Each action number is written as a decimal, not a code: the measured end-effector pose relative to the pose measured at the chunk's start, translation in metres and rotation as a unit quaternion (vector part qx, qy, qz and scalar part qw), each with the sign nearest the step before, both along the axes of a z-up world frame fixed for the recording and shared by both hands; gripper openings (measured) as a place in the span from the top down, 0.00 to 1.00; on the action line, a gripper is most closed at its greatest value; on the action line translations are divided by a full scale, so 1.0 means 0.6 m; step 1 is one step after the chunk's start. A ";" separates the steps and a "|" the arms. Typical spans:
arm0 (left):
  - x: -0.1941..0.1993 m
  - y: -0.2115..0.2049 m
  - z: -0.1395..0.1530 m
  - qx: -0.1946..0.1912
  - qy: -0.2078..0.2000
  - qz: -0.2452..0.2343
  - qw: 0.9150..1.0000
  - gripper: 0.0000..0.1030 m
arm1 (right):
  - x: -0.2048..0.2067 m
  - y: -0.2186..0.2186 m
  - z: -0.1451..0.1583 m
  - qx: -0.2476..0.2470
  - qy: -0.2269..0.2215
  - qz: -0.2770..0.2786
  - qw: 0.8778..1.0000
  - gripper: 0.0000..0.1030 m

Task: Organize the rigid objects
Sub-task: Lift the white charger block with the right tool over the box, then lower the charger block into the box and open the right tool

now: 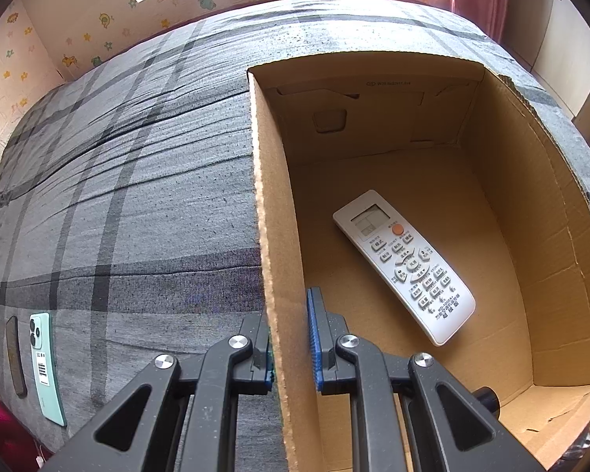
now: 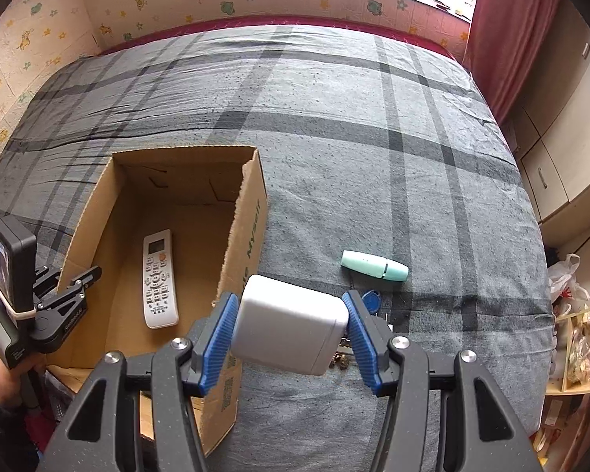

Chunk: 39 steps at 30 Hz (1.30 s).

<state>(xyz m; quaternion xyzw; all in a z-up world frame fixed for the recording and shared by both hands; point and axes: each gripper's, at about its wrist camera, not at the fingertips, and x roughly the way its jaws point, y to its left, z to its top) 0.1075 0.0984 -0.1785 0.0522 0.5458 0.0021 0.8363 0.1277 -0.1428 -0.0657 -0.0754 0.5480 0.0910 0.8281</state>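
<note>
Two views split the scene between them. Only the left wrist view shows a mint-green phone (image 1: 46,367) and a dark flat item (image 1: 15,356) lying on the bed (image 1: 137,196), well to the left of the left claw (image 1: 291,348). Only the right wrist view shows a mint-green capped tube (image 2: 375,266) and a blue key tag (image 2: 371,299) beyond the right claw (image 2: 291,334). Keys beneath that claw are mostly hidden by its load and hard to make out.

Both views show the white remote (image 1: 405,265) lying on the floor of the cardboard box (image 1: 491,196).

Left claw points steeply down, its blue pads pinching the box's left wall. Right claw, also angled downward, hangs above the bed just right of the box, pads pressed on either side of a white charger block (image 2: 289,324), which is tilted and clear of the bedding.
</note>
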 end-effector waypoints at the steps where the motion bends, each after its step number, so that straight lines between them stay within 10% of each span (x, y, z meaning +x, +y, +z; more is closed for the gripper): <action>1: 0.000 0.000 0.000 0.000 0.000 0.000 1.000 0.86 | 0.000 0.007 0.002 0.001 -0.001 0.005 1.000 0.43; 20: 0.001 0.006 0.000 -0.011 0.001 0.001 1.000 0.86 | -0.008 0.138 -0.009 0.009 0.004 0.086 0.996 0.43; 39: 0.003 0.012 -0.002 -0.020 0.002 0.002 1.000 0.85 | -0.032 0.210 -0.132 -0.007 0.069 0.134 0.989 0.43</action>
